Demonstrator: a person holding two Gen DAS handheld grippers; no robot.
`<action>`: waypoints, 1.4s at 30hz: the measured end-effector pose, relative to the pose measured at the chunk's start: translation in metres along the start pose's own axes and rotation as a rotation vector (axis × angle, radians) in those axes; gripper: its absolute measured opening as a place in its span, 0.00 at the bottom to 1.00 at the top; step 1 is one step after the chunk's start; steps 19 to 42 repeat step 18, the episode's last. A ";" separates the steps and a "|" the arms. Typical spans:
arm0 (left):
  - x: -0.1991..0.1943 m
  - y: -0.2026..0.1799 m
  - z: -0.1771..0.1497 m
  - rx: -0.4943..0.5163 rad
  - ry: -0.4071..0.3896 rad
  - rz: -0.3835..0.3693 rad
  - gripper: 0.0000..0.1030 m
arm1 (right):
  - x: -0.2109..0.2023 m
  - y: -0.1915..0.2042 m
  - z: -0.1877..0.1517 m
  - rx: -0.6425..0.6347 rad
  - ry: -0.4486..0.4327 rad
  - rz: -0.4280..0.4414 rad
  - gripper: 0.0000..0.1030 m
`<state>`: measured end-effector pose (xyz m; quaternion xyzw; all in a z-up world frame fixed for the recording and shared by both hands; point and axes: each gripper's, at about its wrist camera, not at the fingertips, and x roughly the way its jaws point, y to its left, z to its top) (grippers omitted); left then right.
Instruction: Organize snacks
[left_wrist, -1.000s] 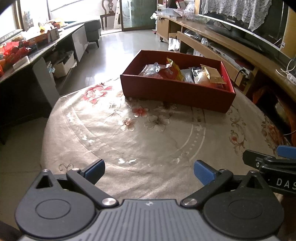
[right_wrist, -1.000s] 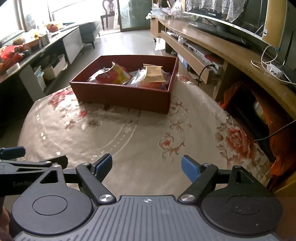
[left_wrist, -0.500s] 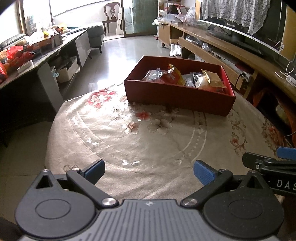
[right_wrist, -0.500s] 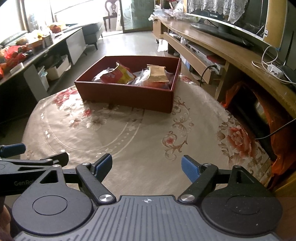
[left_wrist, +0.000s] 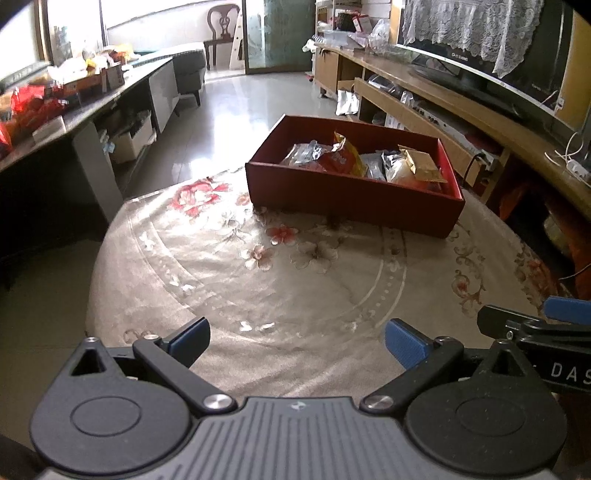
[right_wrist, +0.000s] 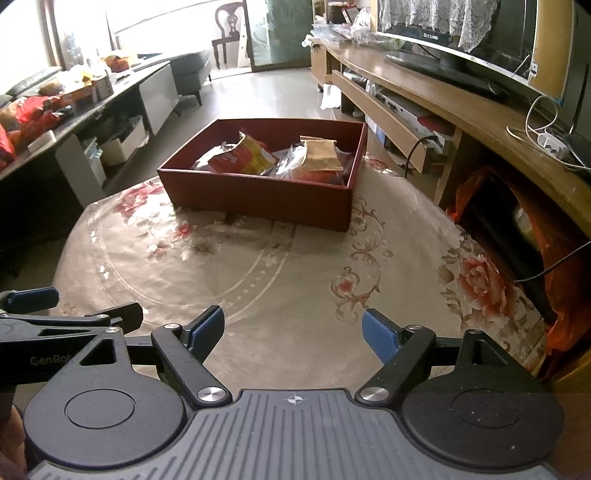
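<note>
You are holding both grippers—left gripper (left_wrist: 295, 341) and right gripper (right_wrist: 293, 330)—spread wide and empty; the snacks (right_wrist: 266, 157) are all lying inside the red box (right_wrist: 258, 199)—nothing looks left on the tablecloth (left_wrist: 295, 280).

A floral tablecloth (left_wrist: 295, 280) covers the round counter. To its right runs a long wooden TV stand (right_wrist: 461, 107) carrying a television (right_wrist: 461, 40) under a lace cover (left_wrist: 480, 33). Beyond the tablecloth stands a wooden chair (left_wrist: 221, 33); left of it, a grey cabinet (left_wrist: 162, 92).
</note>
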<state>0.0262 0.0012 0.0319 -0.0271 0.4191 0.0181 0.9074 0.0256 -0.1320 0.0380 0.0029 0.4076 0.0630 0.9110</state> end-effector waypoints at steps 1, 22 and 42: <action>0.000 0.000 0.000 -0.002 -0.003 -0.004 1.00 | 0.000 0.000 0.000 0.002 -0.002 0.002 0.84; -0.001 -0.002 -0.001 0.015 -0.027 0.015 1.00 | 0.000 0.000 0.000 0.006 -0.002 0.007 0.85; -0.001 -0.002 -0.001 0.015 -0.027 0.015 1.00 | 0.000 0.000 0.000 0.006 -0.002 0.007 0.85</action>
